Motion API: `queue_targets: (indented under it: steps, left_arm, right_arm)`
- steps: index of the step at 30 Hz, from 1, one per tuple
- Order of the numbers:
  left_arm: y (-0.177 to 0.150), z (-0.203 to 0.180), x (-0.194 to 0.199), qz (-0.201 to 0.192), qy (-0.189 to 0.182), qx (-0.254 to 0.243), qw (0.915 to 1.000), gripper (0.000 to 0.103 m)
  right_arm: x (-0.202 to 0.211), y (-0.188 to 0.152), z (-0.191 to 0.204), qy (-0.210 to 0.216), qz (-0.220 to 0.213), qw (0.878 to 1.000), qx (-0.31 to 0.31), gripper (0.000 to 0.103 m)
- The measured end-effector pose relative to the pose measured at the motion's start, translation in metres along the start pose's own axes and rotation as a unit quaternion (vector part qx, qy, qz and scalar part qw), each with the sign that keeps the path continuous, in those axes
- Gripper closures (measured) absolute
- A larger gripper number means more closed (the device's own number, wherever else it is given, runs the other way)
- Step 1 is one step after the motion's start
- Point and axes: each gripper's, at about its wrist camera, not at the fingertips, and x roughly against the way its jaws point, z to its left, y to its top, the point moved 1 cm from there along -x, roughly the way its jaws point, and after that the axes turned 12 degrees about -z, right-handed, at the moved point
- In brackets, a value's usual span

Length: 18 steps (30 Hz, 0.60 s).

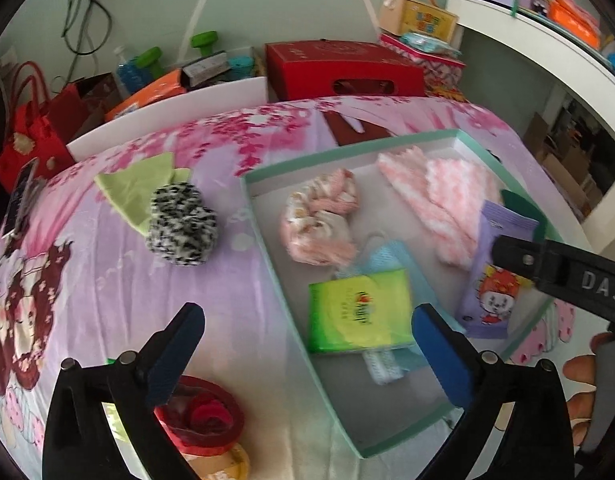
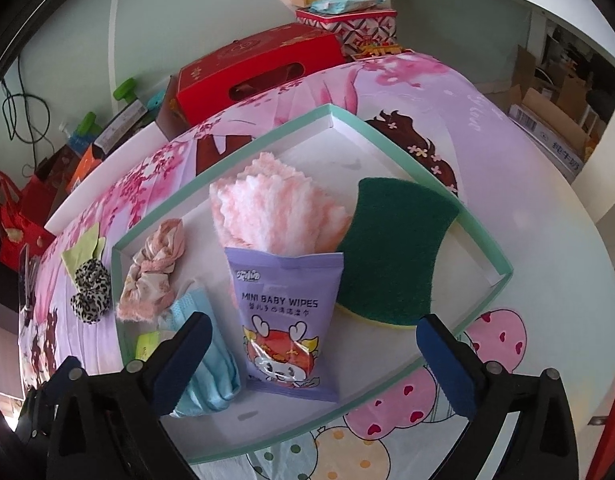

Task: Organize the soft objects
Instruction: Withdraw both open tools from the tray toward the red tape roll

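Blue-padded jaws of the left gripper point(image 1: 307, 354) stand wide apart with nothing between the pads, hovering over the near corner of the shallow white box with a mint-green rim point(image 1: 267, 236). Just beyond them a green tissue packet point(image 1: 359, 312) lies on a pale blue face mask point(image 1: 387, 256) inside the box. A pink-and-cream fabric scrunchie point(image 1: 319, 216) sits at 12 o'clock from the packet. A black-and-white speckled fluffy scrunchie point(image 1: 181, 230) rests outside on the pink floral bedsheet point(image 1: 107, 280), at 9 o'clock from the box — partly over a light green cloth point(image 1: 135, 188).

The right gripper point(image 2: 313, 364) is likewise spread wide and empty above a purple baby wipes pouch point(image 2: 287, 320). A folded pink-and-white fuzzy towel point(image 2: 275, 212) lies at its 12 o'clock, a dark green scouring sponge point(image 2: 395, 248) at 2 — all in the box.
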Motion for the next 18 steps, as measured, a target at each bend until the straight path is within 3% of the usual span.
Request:
queue_targets:
  steps: [12,18]
  left_arm:
    - [0.006,0.028,0.006,-0.005,0.009,0.045,0.9989,0.0]
    - [0.011,0.068,0.016,-0.013,0.036,0.099,0.9943,0.0]
  right_arm:
    - [0.003,0.002,-0.002,-0.005,-0.006,1.0,-0.003,0.0]
    - [0.012,0.003,0.01,-0.001,-0.02,1.0,0.014,0.0]
